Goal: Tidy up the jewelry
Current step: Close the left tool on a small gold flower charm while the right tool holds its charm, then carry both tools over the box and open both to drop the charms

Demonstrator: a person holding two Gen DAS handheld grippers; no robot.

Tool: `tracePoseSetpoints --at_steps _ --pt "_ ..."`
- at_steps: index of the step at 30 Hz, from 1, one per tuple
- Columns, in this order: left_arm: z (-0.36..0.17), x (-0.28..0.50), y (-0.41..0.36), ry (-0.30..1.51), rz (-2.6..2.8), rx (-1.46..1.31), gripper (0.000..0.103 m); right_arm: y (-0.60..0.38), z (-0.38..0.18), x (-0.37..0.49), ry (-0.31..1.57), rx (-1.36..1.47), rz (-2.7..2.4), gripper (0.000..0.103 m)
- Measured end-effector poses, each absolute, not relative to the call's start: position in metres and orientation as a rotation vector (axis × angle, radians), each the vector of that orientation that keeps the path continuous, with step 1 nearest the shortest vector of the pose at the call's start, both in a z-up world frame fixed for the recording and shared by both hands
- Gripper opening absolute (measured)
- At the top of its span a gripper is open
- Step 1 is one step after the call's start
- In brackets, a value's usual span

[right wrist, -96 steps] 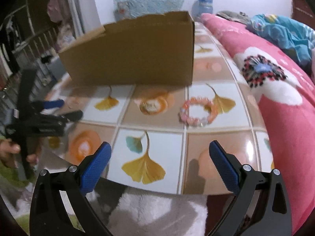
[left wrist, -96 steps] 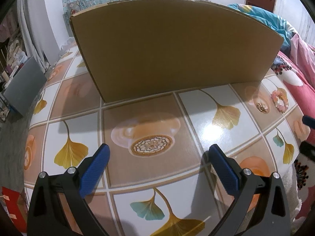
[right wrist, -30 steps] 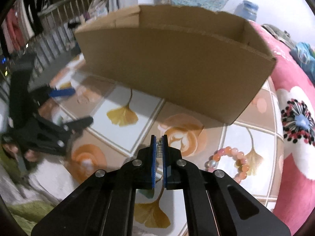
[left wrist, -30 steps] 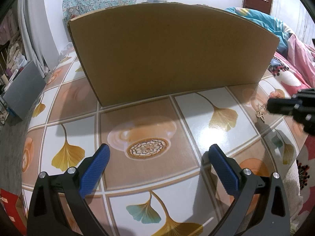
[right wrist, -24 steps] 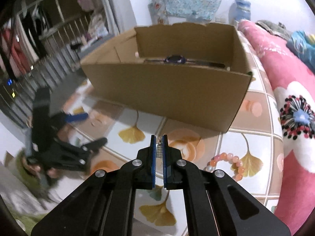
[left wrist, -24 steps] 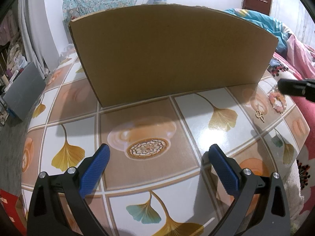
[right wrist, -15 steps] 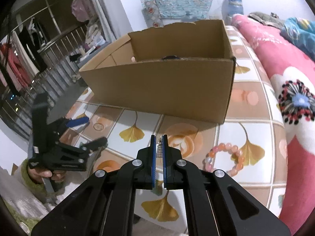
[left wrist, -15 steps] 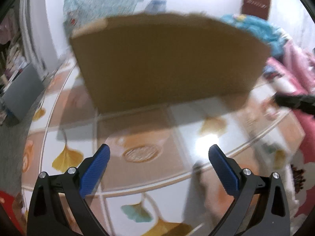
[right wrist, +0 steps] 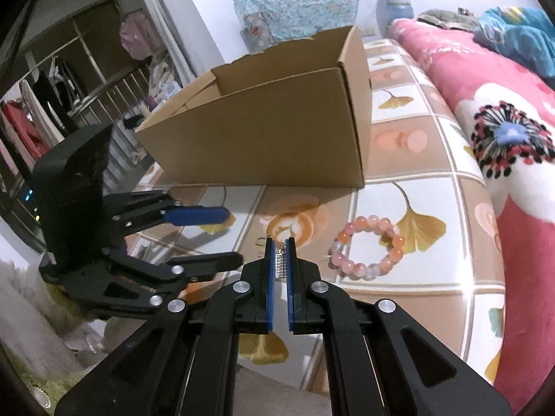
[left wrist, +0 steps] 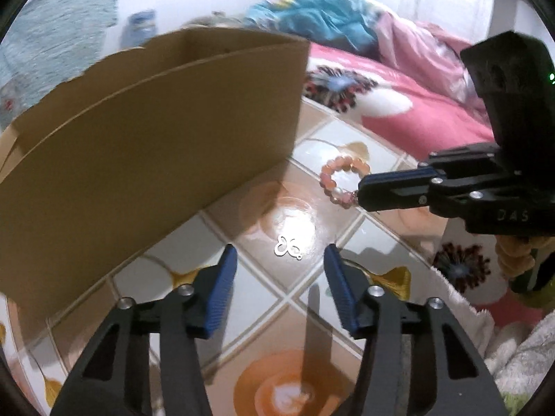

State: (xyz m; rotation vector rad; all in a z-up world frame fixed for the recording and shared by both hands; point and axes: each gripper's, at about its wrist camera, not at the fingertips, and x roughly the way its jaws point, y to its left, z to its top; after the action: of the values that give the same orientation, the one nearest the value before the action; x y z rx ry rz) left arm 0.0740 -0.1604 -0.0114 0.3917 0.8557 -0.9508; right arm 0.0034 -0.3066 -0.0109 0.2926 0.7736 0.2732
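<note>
A small silver earring [left wrist: 288, 248] lies on the tiled table just ahead of my open left gripper [left wrist: 281, 260], between its blue fingertips. A pink bead bracelet [left wrist: 341, 180] lies further right, also in the right wrist view [right wrist: 367, 248]. My right gripper [right wrist: 281, 242] is shut on a small silver jewelry piece [right wrist: 279, 263], low above the table beside the bracelet; it also shows in the left wrist view [left wrist: 362, 192]. An open cardboard box [right wrist: 277, 118] stands behind, also in the left wrist view [left wrist: 145, 145]. My left gripper shows in the right wrist view [right wrist: 229, 239].
The table [right wrist: 416, 315] has a glossy tile pattern with ginkgo leaves. A pink flowered bed cover [right wrist: 503, 121] lies along the right side. A white fluffy rug [left wrist: 513, 357] is below the table edge. A clothes rack [right wrist: 52, 97] stands at the far left.
My left gripper has swung right and forward to the earring and narrowed its opening. My right gripper, still shut on the silver piece, has come down beside the bracelet.
</note>
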Motion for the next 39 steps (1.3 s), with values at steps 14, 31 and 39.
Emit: tracePoseSetpoints --at_steps 14,31,39 --pt "-0.021 0.077 -0.194 0.906 -1.058 0.646 0.029 -0.318 -0.019 0.008 0.734 0.343 0.339 0.004" --pt "-0.02 0.08 -0.202 0.914 -1.1 0.711 0.015 -0.321 -0.02 0.007 0.722 0.356 0.345 0.004" --pt "-0.009 0.079 -0.195 0.9 -1.092 0.678 0.015 -0.321 -0.015 0.007 0.712 0.352 0.343 0.004"
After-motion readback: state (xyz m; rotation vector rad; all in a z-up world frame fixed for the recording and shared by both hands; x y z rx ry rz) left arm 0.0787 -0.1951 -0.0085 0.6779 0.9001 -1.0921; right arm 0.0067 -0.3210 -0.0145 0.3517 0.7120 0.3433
